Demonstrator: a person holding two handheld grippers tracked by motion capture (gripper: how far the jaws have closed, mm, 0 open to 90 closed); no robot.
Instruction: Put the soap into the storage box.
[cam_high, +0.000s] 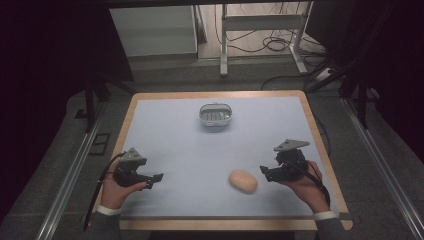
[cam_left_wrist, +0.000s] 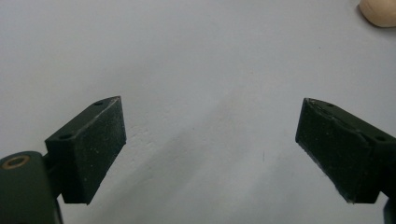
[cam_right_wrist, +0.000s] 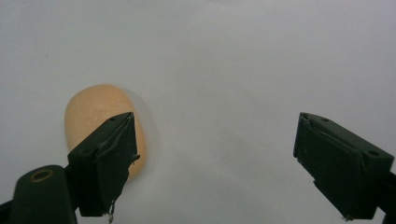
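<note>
A tan oval bread roll (cam_high: 243, 181) lies on the pale blue mat near the front, right of centre. My right gripper (cam_high: 263, 173) hovers just right of it, jaws wide apart with nothing between them. In the right gripper view the roll (cam_right_wrist: 93, 116) sits behind the left jaw, outside the gap of the gripper (cam_right_wrist: 215, 154). My left gripper (cam_high: 156, 178) is held at the front left, pointing right, open and empty. In the left gripper view its jaws (cam_left_wrist: 210, 144) frame bare mat, and the roll (cam_left_wrist: 379, 13) peeks in at the top right corner.
A small clear lidded container (cam_high: 216, 115) stands on the mat toward the back centre. The wooden table edge (cam_high: 320, 145) frames the mat. Beyond the table are a white cabinet (cam_high: 155, 30), metal legs and floor cables (cam_high: 270, 42).
</note>
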